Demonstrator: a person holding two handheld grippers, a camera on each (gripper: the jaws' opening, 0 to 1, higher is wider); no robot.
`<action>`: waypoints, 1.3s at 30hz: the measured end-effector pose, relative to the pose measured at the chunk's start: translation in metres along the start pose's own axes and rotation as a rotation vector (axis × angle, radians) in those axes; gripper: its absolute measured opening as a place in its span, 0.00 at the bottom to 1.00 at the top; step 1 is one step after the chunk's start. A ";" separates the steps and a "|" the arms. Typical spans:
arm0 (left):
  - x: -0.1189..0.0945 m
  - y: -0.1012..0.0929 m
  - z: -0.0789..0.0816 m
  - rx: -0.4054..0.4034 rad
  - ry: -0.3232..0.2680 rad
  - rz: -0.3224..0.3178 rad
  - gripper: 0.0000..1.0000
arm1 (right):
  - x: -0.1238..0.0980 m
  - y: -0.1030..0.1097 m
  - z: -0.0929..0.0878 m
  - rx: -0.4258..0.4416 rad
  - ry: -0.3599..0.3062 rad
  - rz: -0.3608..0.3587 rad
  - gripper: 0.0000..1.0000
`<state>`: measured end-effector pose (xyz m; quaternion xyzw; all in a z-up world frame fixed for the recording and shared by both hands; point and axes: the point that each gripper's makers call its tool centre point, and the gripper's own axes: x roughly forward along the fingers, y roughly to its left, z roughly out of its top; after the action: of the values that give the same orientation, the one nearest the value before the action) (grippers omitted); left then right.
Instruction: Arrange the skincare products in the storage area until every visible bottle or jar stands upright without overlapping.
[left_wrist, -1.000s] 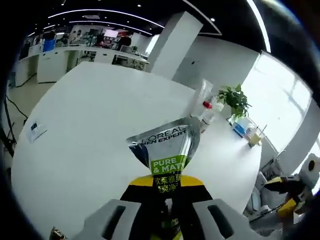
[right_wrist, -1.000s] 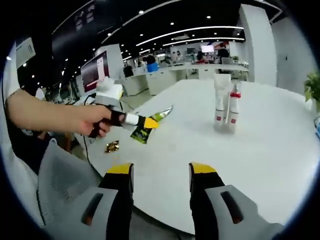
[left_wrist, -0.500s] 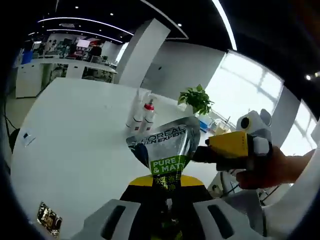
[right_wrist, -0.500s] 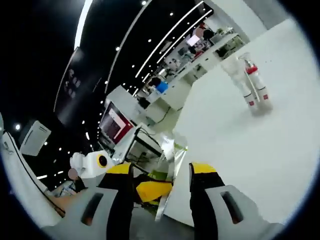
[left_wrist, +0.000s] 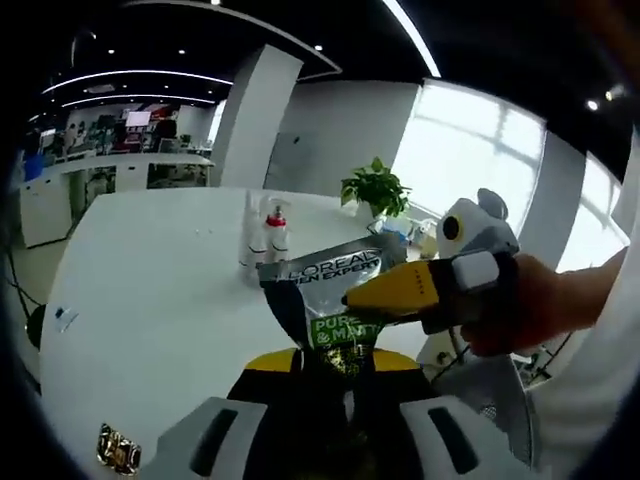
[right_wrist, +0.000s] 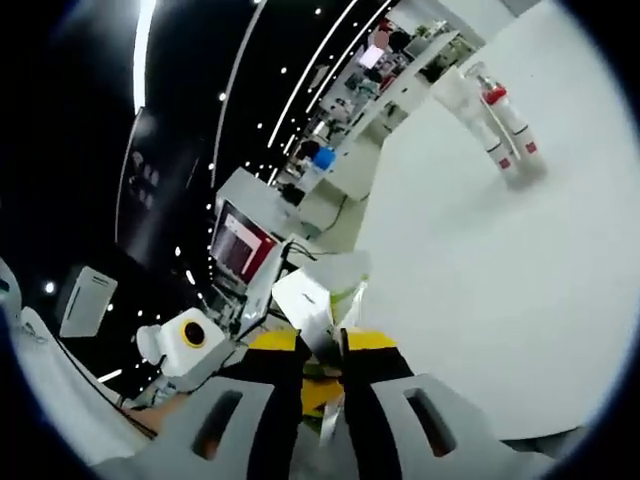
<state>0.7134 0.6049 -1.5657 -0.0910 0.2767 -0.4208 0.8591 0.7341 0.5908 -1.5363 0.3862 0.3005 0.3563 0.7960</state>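
A: Handover step, I'd say. Left gripper (left_wrist: 322, 385) is clamped on the L'Oréal tube (left_wrist: 325, 300) near its lower end; right gripper (right_wrist: 320, 345) has its jaws pinched narrow on the silver crimp end, tube held in the air betw. both, above the table (left_wrist: 150, 290). Don't release left til right's hold is firm, then set it cap-down.

B: Left gripper view gives the label, a gold wrapper (left_wrist: 118, 449) nearby, bottles (left_wrist: 262, 232) upright further back w/ a plant (left_wrist: 373, 190). Right gripper view gives the tube edge-on (right_wrist: 318, 300), bottles (right_wrist: 497, 125) well apart.
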 end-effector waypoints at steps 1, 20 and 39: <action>0.000 -0.002 0.002 -0.027 -0.010 -0.013 0.30 | -0.002 0.000 0.001 0.003 -0.001 0.004 0.12; -0.027 -0.022 0.026 -0.638 -0.153 -0.438 0.23 | -0.024 0.028 0.007 0.046 0.040 0.252 0.11; -0.039 -0.018 0.050 -0.761 -0.249 -0.504 0.01 | -0.016 0.019 0.016 0.153 -0.082 0.288 0.27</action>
<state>0.7097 0.6203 -1.5020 -0.5136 0.2753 -0.4708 0.6624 0.7303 0.5800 -1.5090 0.4990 0.2359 0.4267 0.7165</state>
